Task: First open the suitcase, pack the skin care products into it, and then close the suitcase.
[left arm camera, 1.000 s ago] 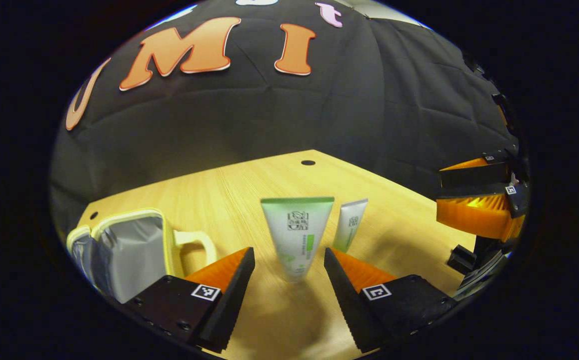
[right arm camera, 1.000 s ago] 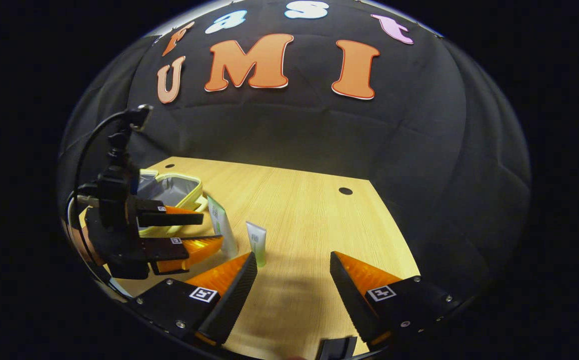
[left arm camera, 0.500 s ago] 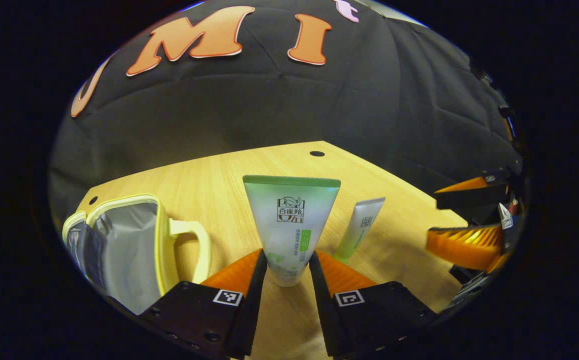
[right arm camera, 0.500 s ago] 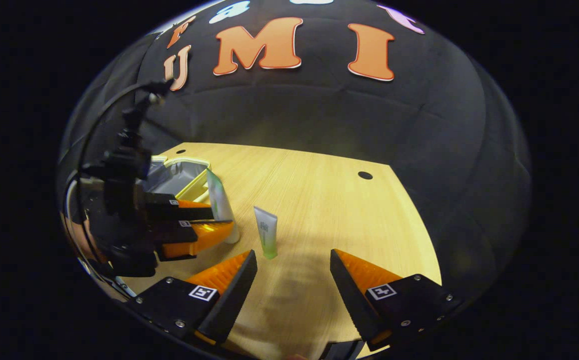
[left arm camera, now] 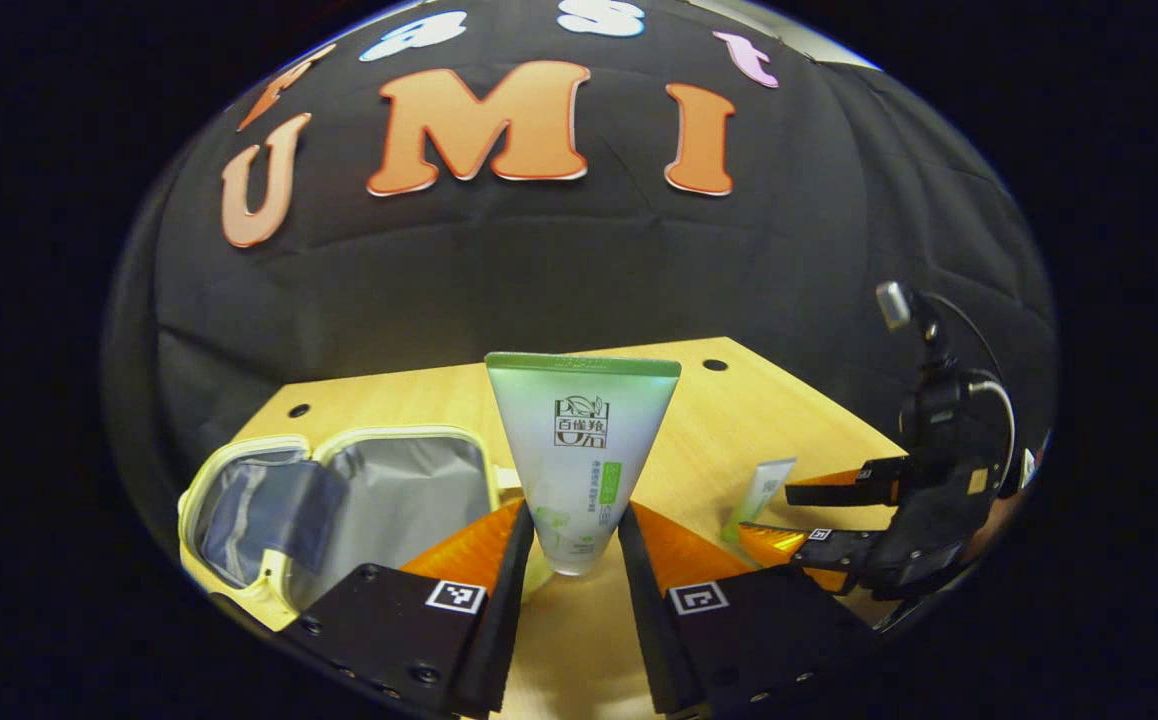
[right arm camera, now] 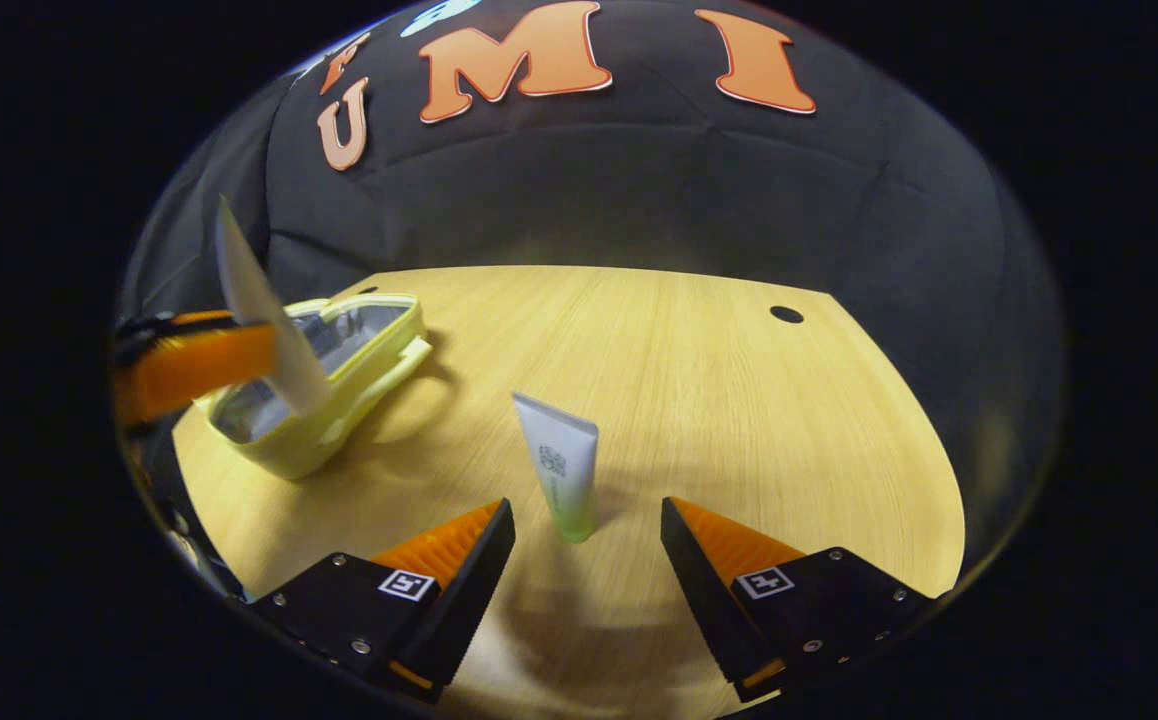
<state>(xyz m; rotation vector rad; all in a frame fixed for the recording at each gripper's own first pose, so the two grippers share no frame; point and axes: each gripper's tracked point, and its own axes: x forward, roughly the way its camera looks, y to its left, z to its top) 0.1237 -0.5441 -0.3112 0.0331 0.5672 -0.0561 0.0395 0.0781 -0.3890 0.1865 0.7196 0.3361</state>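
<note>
My left gripper is shut on the cap end of a large white-and-green tube, held upright above the table. The pale yellow suitcase lies open at the left, grey lining showing. In the right gripper view the same large tube hangs over the open suitcase, clamped by the left gripper. A small white-and-green tube stands cap down on the table, just ahead of and between the fingers of my open right gripper. The small tube and right gripper also sit at the right of the left gripper view.
The wooden table has a round cable hole toward its far right corner and another hole behind the suitcase. The black cloth wall rises right behind the table's far edge.
The left gripper closed on the large tube, lifted it and carried it left over the open suitcase. The right gripper moved in on the small tube, which now stands between its open fingers.
</note>
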